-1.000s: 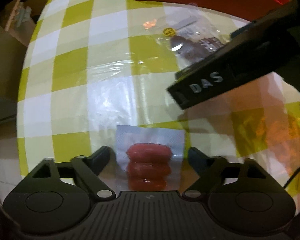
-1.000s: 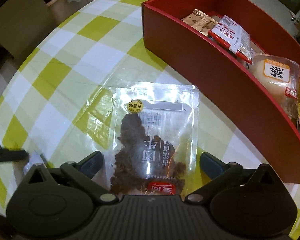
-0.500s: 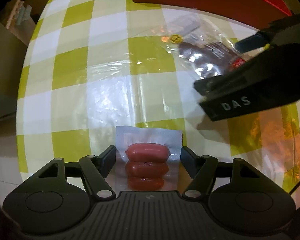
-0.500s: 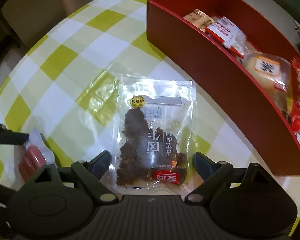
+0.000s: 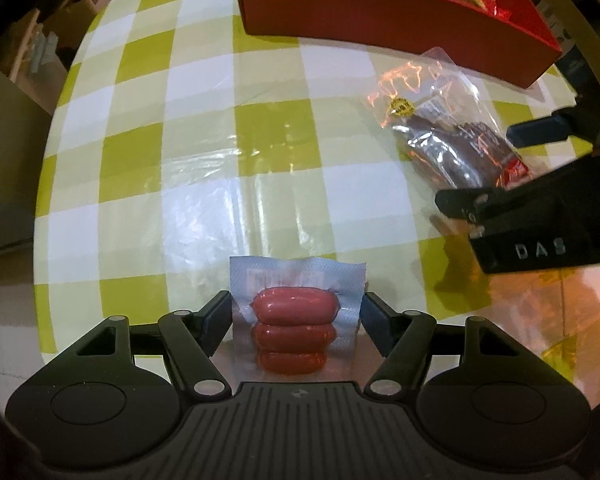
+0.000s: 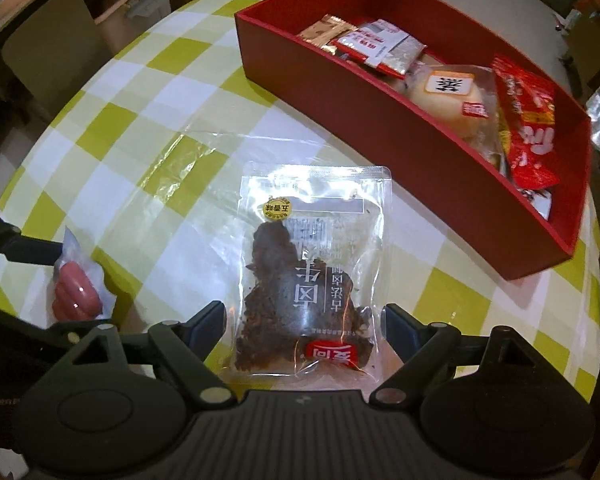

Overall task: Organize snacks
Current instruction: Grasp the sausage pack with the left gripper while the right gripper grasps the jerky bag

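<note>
Where tablecloth [image 5: 204, 128] checkered yellow-white, red box [image 6: 380, 104] sits.

Both claws pointed steeply down: left claw [image 5: 296, 312] half-spread and steady, right claw [image 6: 304, 320] closing.

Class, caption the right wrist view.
Right gripper closing around a jerky packet beside the red snack box.

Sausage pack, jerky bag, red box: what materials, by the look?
Sausage pack: clear vacuum-sealed plastic, likely; it clings to three sausages, with a flat sealed edge.
Jerky bag: glossy transparent plastic film; it shows glare and its contents.
Red box: matte, straight thin walls; probably cardboard, not certain.
</note>
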A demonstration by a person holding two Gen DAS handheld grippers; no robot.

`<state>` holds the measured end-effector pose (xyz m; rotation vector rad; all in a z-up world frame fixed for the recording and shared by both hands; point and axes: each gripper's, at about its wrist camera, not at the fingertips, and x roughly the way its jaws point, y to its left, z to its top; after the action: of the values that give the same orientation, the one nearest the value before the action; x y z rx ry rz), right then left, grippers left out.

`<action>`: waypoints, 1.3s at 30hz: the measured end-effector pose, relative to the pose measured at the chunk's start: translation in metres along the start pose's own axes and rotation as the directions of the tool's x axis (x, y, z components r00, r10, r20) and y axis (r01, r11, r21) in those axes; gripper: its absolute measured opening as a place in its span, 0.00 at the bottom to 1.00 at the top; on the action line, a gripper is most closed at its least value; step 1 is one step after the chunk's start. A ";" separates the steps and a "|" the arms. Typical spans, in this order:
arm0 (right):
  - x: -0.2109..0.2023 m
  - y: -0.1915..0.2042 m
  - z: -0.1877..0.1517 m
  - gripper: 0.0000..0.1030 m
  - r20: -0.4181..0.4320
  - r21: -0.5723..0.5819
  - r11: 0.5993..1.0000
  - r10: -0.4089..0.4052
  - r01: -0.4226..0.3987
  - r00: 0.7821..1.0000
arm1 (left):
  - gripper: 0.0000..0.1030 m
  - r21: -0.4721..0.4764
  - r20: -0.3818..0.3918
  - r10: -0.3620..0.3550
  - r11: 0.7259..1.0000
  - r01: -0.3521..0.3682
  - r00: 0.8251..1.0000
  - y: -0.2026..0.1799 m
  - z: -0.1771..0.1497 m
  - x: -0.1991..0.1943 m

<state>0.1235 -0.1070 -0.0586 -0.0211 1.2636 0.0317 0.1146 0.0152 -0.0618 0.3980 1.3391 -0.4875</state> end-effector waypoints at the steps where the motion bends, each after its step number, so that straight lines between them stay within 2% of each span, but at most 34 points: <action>1: -0.002 -0.002 -0.001 0.88 0.004 0.006 1.000 0.001 -0.001 1.000 | 0.73 0.000 0.005 0.000 1.000 0.000 1.000 -0.001 0.001 -0.002; 24: -0.045 -0.031 -0.014 0.88 0.104 0.077 0.997 0.011 -0.019 0.995 | 0.73 -0.030 0.064 -0.011 0.999 0.013 0.998 -0.008 0.016 -0.021; 39: -0.070 -0.048 -0.014 0.88 0.177 0.120 0.992 0.008 -0.030 0.984 | 0.73 -0.058 0.162 -0.039 0.997 0.049 0.986 -0.014 0.042 -0.053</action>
<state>0.0905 -0.1561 0.0033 0.0979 1.0865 -0.0267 0.1329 -0.0138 -0.0017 0.2732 1.2056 -0.5032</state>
